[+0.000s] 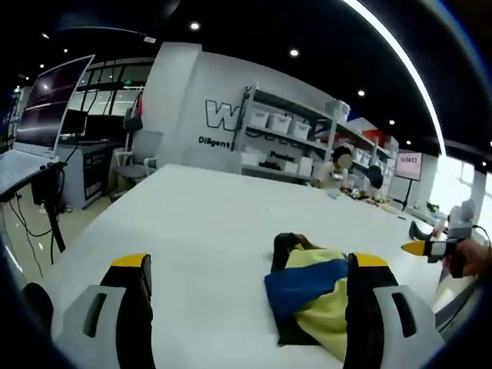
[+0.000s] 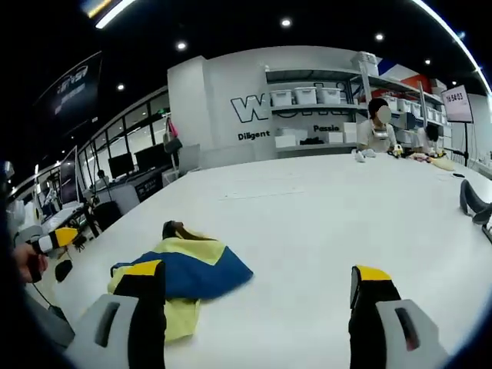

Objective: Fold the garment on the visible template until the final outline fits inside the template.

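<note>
A crumpled garment (image 1: pixel 307 288) in yellow, blue and black lies in a heap on the white table (image 1: pixel 200 223). In the left gripper view it sits low on the right, partly behind my left gripper's right jaw. My left gripper (image 1: pixel 250 265) is open, nothing between its yellow-tipped jaws. My right gripper (image 1: pixel 429 247) comes in from the right, held by a hand. In the right gripper view the garment (image 2: pixel 188 270) lies at lower left, beside the left jaw of my open right gripper (image 2: pixel 257 271). My left gripper (image 2: pixel 54 240) shows at the far left. A faint thin outline (image 2: pixel 265 192) marks the table (image 2: pixel 323 231) farther off.
Shelves with white bins (image 2: pixel 307 96) stand behind the table against a wall with lettering. A person (image 2: pixel 378 134) sits at the far end among small items. A dark object (image 2: pixel 470 200) lies at the right table edge. A chair (image 1: pixel 134 157) and desks with monitors are off to the left.
</note>
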Action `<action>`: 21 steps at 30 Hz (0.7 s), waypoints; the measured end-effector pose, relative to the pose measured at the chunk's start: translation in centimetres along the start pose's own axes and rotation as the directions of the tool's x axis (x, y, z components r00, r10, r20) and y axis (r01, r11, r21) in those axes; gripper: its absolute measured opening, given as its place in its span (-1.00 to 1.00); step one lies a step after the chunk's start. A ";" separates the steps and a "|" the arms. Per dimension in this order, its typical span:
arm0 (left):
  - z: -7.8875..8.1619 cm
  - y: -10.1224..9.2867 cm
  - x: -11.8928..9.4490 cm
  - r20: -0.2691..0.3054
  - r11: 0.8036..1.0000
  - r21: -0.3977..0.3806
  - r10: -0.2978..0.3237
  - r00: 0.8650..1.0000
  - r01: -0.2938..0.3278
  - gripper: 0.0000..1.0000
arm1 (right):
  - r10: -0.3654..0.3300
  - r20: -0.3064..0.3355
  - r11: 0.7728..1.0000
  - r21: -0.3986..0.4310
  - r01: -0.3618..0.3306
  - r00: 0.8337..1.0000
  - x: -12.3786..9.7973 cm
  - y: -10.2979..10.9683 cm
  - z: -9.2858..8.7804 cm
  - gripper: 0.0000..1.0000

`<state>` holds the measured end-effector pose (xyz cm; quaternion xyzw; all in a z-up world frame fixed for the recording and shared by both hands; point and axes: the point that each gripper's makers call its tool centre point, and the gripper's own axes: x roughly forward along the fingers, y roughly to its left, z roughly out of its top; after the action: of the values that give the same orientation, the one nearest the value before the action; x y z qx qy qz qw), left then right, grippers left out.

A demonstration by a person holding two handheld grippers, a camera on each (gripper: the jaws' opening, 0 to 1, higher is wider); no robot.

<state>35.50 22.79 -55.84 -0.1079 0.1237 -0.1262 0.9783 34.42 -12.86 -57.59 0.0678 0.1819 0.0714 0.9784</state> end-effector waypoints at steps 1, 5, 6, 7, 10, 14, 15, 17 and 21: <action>0.1 -0.1 -0.1 0.003 1.000 0.005 -0.003 1.000 0.003 0.99 | -0.003 -0.004 1.000 -0.006 0.003 1.000 0.0 -0.1 -0.1 0.99; 0.1 -0.2 0.0 0.004 1.000 0.006 -0.005 1.000 0.005 0.99 | -0.002 -0.005 1.000 0.001 0.002 1.000 0.0 -0.1 -0.1 0.99; 0.1 -0.2 0.0 0.005 1.000 0.004 -0.005 1.000 0.004 0.99 | 0.001 -0.009 1.000 0.003 -0.001 1.000 0.1 -0.1 -0.2 0.99; 0.2 -0.1 0.1 0.010 1.000 -0.001 -0.004 1.000 0.004 0.99 | 0.005 -0.016 1.000 0.004 -0.005 1.000 0.3 0.0 -0.5 0.99; -0.2 -0.2 0.1 0.007 1.000 0.022 0.003 1.000 -0.003 0.99 | 0.009 -0.035 1.000 0.004 -0.009 0.999 0.6 0.0 -1.1 0.99; 0.1 -0.7 0.2 0.025 1.000 0.011 -0.013 1.000 0.013 0.99 | 0.002 -0.042 0.998 -0.055 -0.005 0.999 0.8 -0.3 -1.2 0.99; 0.3 -1.1 0.3 0.028 0.999 0.026 -0.024 0.999 0.024 0.99 | -0.011 -0.033 0.998 -0.068 0.009 0.999 0.8 -0.4 -0.9 0.99; 0.1 -1.6 0.7 0.012 0.998 0.052 -0.049 0.999 0.048 0.99 | -0.016 -0.024 0.998 -0.061 0.014 1.000 0.7 -0.4 -0.7 0.99; 0.4 -1.8 0.3 0.018 0.994 0.100 -0.048 0.999 0.046 0.99 | 0.017 0.006 0.999 -0.034 -0.017 1.000 0.7 0.5 -0.1 0.99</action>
<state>35.46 21.12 -55.12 -0.0633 0.1049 -0.1542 0.9804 34.96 -12.30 -57.82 0.0529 0.1769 0.0825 0.9793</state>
